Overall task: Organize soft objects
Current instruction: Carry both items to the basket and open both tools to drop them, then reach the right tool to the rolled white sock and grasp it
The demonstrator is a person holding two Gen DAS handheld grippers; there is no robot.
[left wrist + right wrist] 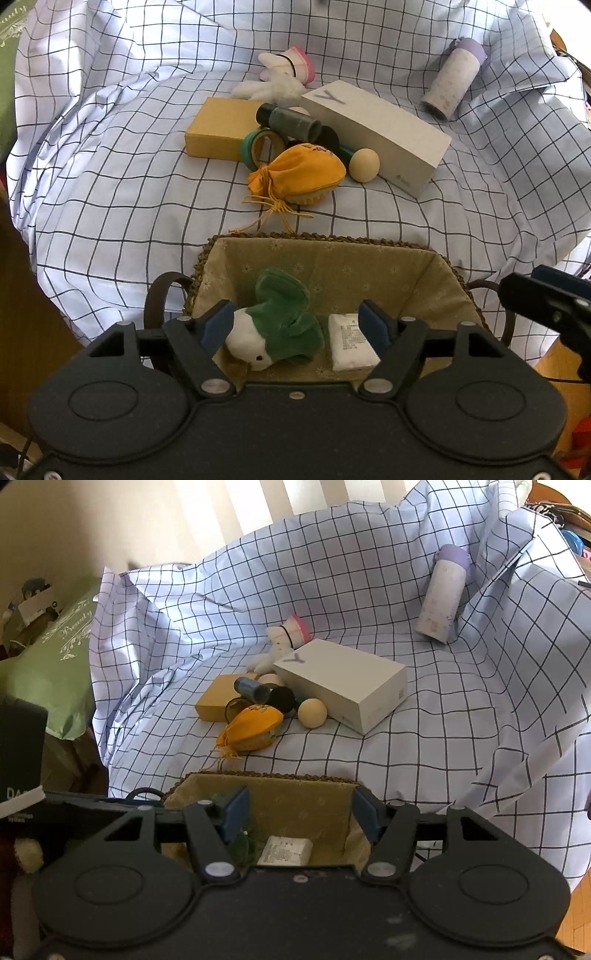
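A woven basket point(439, 258) with a floral lining sits at the near edge of the checked cloth. In it lie a green and white plush toy point(280, 325) and a white packet point(351, 341). My left gripper point(295, 326) is open above the basket, with the plush between its fingers, untouched by the right pad. My right gripper point(299, 814) is open and empty over the same basket point(273, 777), where the packet point(286, 849) shows. An orange drawstring pouch point(299, 173) and a white plush rabbit point(280, 79) lie farther back on the cloth; both also show in the right wrist view, the pouch point(253, 723) and the rabbit point(280, 642).
Around the pouch lie a yellow box point(218, 129), a white box point(380, 133), dark tubes point(291, 120), a tape roll point(260, 146) and a wooden ball point(364, 164). A white and purple bottle point(456, 77) lies at the back right. A green bag point(55, 664) stands at the left.
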